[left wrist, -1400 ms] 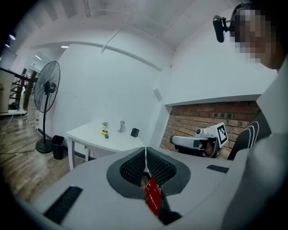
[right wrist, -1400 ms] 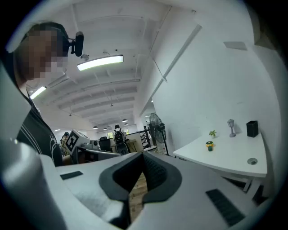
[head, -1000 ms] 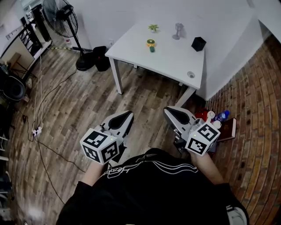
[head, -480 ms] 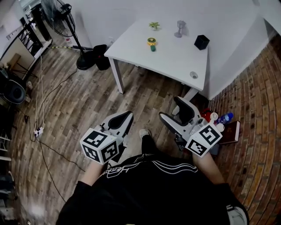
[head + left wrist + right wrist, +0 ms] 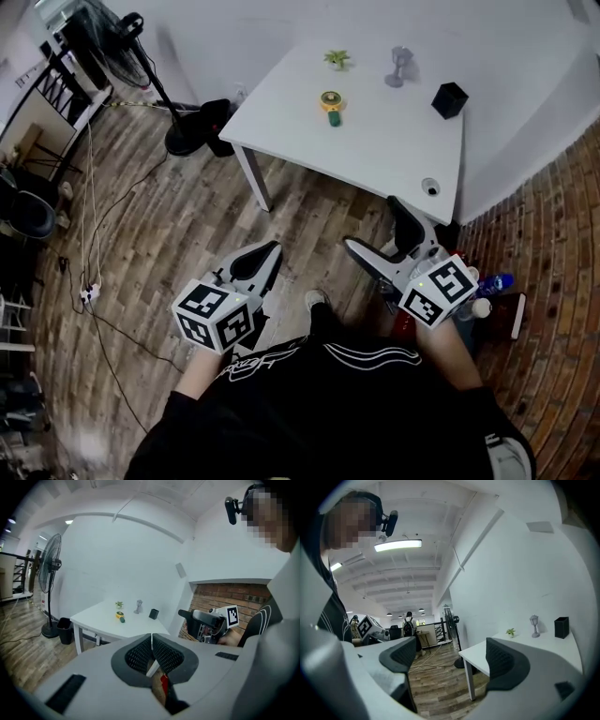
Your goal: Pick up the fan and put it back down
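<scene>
On table (image 5: 375, 150) | fan (image 5: 330, 101) | yellow round head, green handle

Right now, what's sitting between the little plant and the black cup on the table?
A small grey lamp figurine stands there, shown in the head view.

An open-plan office: a white surface (image 5: 375, 141) stands against plain white walls on wood-plank flooring (image 5: 169, 234), with brickwork (image 5: 234, 597) to its right. Beyond its left end, ceiling strip lights (image 5: 397, 545) run over a black railing (image 5: 439, 632) and desks.
</scene>
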`<action>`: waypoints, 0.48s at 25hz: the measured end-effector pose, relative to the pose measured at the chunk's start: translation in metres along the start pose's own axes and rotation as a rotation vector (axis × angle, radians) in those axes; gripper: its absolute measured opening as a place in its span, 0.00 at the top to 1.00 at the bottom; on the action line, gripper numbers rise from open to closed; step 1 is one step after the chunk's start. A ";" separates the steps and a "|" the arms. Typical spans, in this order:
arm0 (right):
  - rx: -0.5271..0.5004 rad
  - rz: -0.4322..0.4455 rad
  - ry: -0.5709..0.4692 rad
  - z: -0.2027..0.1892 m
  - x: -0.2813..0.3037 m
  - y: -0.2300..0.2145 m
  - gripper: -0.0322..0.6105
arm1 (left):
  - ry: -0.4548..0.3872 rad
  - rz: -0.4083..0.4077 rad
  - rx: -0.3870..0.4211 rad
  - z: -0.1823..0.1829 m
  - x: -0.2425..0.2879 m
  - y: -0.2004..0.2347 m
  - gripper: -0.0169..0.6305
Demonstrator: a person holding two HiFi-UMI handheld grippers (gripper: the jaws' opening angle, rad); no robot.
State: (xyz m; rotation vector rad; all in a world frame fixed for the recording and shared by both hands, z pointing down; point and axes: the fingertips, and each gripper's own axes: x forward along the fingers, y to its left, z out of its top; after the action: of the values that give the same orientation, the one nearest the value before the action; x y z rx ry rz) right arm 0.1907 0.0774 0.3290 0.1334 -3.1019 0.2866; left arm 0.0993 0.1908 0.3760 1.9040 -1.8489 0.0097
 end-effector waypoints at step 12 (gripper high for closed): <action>0.035 -0.028 0.020 0.017 0.084 -0.132 0.25 | 0.043 -0.003 0.006 0.069 0.121 0.065 0.92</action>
State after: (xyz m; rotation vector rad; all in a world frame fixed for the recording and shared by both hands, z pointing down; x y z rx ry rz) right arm 0.1182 -0.0617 0.3389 0.1734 -3.0731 0.3389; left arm 0.0264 0.0556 0.3767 1.8961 -1.8200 0.0552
